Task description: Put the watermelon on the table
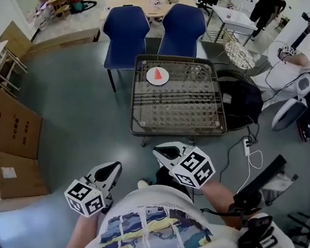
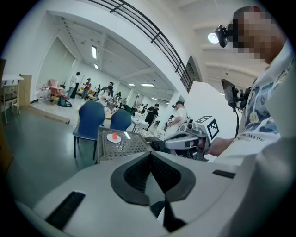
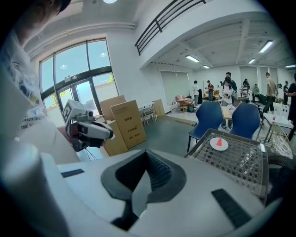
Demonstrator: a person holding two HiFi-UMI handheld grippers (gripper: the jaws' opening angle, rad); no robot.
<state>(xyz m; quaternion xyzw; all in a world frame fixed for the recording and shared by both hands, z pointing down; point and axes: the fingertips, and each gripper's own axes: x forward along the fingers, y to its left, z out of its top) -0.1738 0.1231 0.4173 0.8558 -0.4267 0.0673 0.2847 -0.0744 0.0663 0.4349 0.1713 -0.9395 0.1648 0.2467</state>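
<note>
A red watermelon slice (image 1: 159,74) lies on a white plate (image 1: 149,78) at the far left part of a glass-topped mesh table (image 1: 179,109). Both grippers are held close to my body, well short of the table. The left gripper (image 1: 113,170) is shut and empty, and so is the right gripper (image 1: 162,150). In the left gripper view the shut jaws (image 2: 150,156) face the table, with the slice (image 2: 114,136) far off and the right gripper (image 2: 170,144) alongside. The right gripper view shows its shut jaws (image 3: 147,153), the slice (image 3: 219,142) and the left gripper (image 3: 108,134).
Two blue chairs (image 1: 126,31) (image 1: 184,23) stand behind the table. Cardboard boxes (image 1: 4,126) line the left wall. A black bag (image 1: 241,102) and a power strip with cable (image 1: 247,148) lie right of the table. A seated person (image 1: 303,51) is at the far right.
</note>
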